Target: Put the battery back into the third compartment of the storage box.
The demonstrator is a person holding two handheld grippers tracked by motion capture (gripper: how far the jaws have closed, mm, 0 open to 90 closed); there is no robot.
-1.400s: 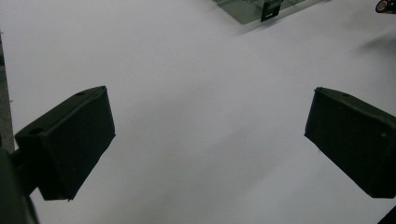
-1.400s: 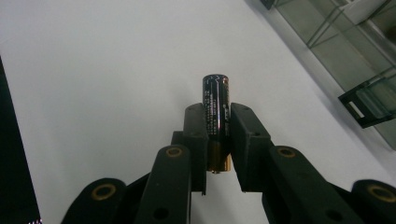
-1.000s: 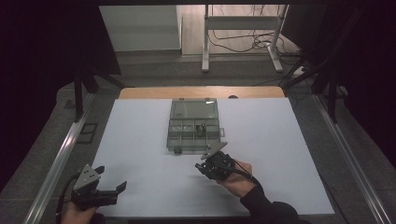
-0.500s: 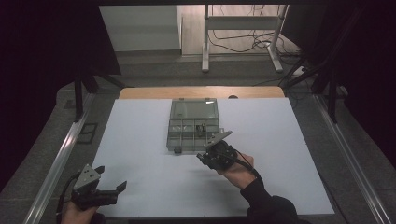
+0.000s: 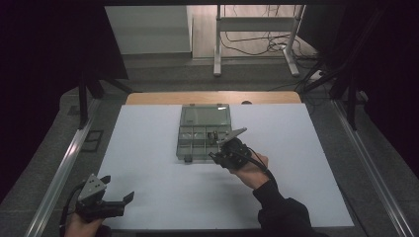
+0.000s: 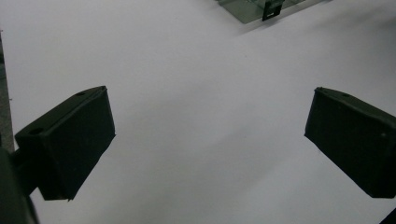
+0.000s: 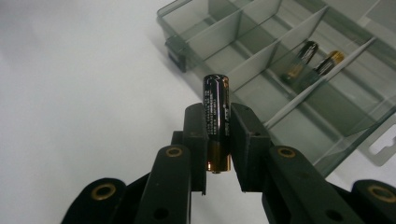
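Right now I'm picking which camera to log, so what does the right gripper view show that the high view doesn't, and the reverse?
The right gripper view alone shows the black-and-gold cylindrical battery clamped by the right hand-held gripper, and two more batteries in one compartment. The high view alone shows the left hand-held gripper open near the table's front edge, and the whole white table. Both show the clear grey plastic compartment box, lid open.

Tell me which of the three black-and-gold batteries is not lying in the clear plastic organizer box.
The black-and-gold battery clamped upright in the right gripper; the other two batteries lie side by side in one compartment of the clear plastic organizer box.
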